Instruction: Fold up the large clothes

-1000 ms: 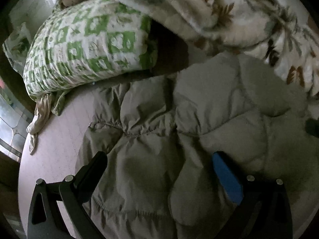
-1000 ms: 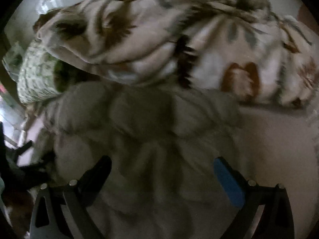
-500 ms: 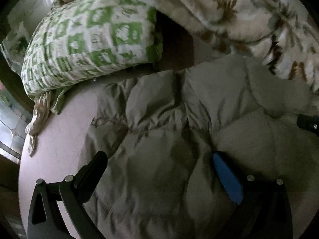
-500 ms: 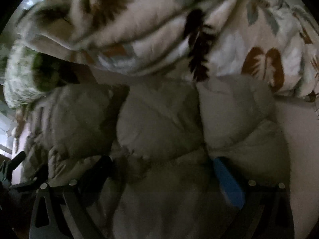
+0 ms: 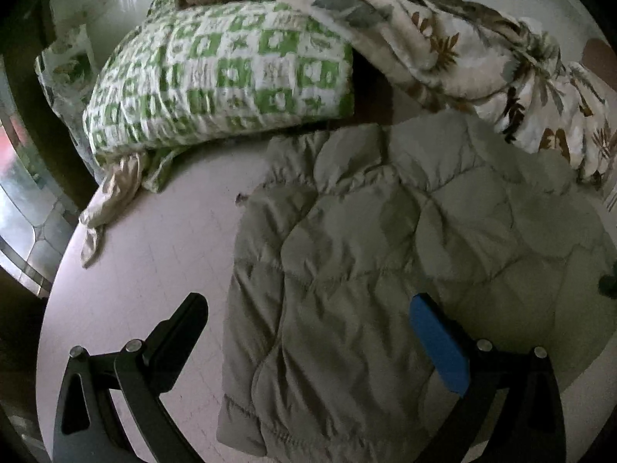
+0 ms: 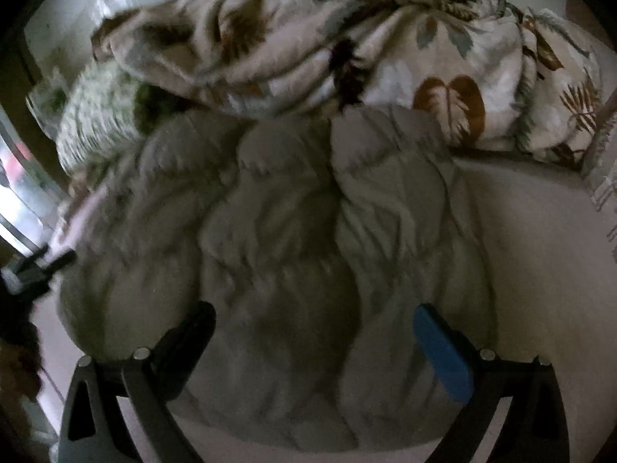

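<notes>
While both cameras are pulling back from a second ago, the puffy grey-beige quilted jacket (image 5: 385, 270) is lying bundled on the pale mattress (image 5: 154, 254) — left gripper (image 5: 308, 328) and right gripper (image 6: 314, 335) gaping, holding nothing — so this fold is probably being released.

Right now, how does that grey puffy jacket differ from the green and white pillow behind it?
The grey puffy jacket is plain, quilted in puffy sections; the green and white pillow is printed with squares. The jacket lies spread low on the bed, under the open left gripper and right gripper; the pillow sits plump at the far edge, partly under a leaf-print blanket. Both look soft and padded.
</notes>
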`<state>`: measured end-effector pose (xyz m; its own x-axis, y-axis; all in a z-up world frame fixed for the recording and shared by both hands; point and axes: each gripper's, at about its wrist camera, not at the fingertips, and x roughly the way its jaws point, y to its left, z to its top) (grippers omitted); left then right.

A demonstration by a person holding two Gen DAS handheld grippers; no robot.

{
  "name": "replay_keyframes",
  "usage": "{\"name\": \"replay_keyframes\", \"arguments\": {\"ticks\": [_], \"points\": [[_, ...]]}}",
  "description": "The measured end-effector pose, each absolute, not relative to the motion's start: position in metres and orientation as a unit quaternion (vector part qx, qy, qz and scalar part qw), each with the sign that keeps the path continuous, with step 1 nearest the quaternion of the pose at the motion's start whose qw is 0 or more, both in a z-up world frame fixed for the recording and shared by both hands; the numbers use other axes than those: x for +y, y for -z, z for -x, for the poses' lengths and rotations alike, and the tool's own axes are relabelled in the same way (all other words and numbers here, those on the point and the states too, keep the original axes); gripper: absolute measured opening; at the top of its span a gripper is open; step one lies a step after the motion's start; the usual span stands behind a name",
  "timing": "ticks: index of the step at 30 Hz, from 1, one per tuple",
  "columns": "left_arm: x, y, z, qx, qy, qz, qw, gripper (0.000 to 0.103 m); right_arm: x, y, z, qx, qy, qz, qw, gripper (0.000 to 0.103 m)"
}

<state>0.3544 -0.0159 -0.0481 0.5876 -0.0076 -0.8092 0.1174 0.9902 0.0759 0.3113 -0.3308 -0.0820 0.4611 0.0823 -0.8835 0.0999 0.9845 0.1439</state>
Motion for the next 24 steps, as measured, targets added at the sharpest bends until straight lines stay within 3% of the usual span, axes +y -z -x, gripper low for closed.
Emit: {"name": "replay_keyframes", "arguments": {"ticks": [5,13,20,24], "points": [[-0.015,0.059,-0.352,0.470,0.033,-0.061,0.880,0.103,-0.321,0.099,-0.313,0.531,0.010,-0.058,0.845,0.103],[-0.009,0.068,-0.350,0.478,0.024,-0.057,0.876,0.103,-0.321,0.069,-0.297,0.519,0.013,-0.047,0.854,0.103],[0.002,0.082,-0.353,0.506,0.032,-0.024,0.862,0.103,-0.318,0.103,-0.296,0.542,0.027,-0.045,0.839,0.103],[0.013,0.071,-0.353,0.515,0.051,-0.039,0.855,0.103,-0.312,0.084,-0.292,0.535,0.024,-0.013,0.845,0.103]]}}
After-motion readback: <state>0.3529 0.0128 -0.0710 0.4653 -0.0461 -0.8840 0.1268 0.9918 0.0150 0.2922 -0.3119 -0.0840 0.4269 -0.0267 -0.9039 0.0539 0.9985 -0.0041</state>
